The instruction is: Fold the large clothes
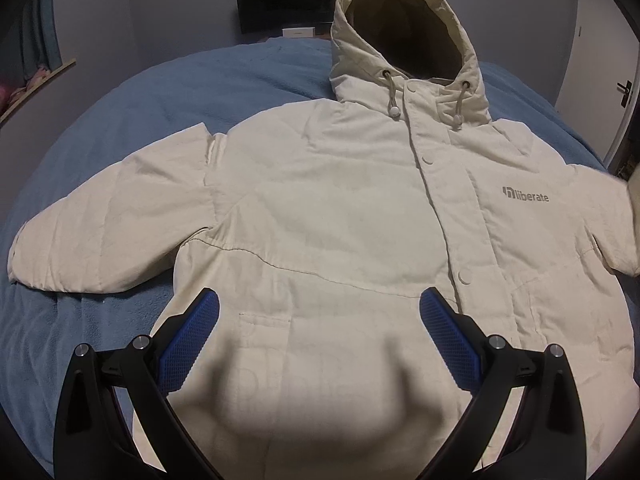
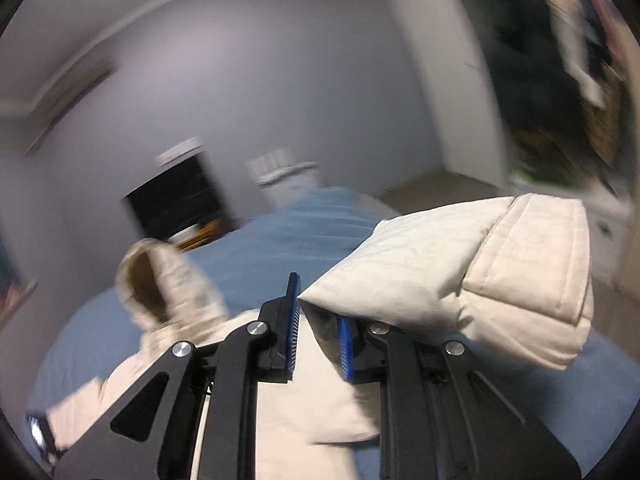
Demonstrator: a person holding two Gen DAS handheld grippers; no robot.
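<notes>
The left gripper (image 1: 319,312) hangs with its blue-padded fingers (image 1: 191,342) spread wide and nothing between them, just above the lower front of a cream hooded jacket (image 1: 320,208). The jacket lies face up, snapped closed, across the middle of a blue blanket (image 1: 132,92) that covers the bed — its hood (image 1: 404,44) points toward the far edge, where a dark screen (image 1: 288,0) stands against the wall. One sleeve (image 1: 108,224) stretches flat toward the blanket's left edge. A grey "liberate" logo (image 1: 526,194) sits on the chest beside the snap placket.

The right gripper (image 2: 320,326) is clamped on fabric of the other sleeve (image 2: 460,276), the cloth pinched between its blue pads near the fingertips. That sleeve is raised off the blanket (image 2: 280,236) and its stitched cuff (image 2: 532,276) flops to the right of the fingers. In this blurred view the hood (image 2: 160,284) shows to the left of the gripper, with the jacket's body (image 2: 304,412) under it.
</notes>
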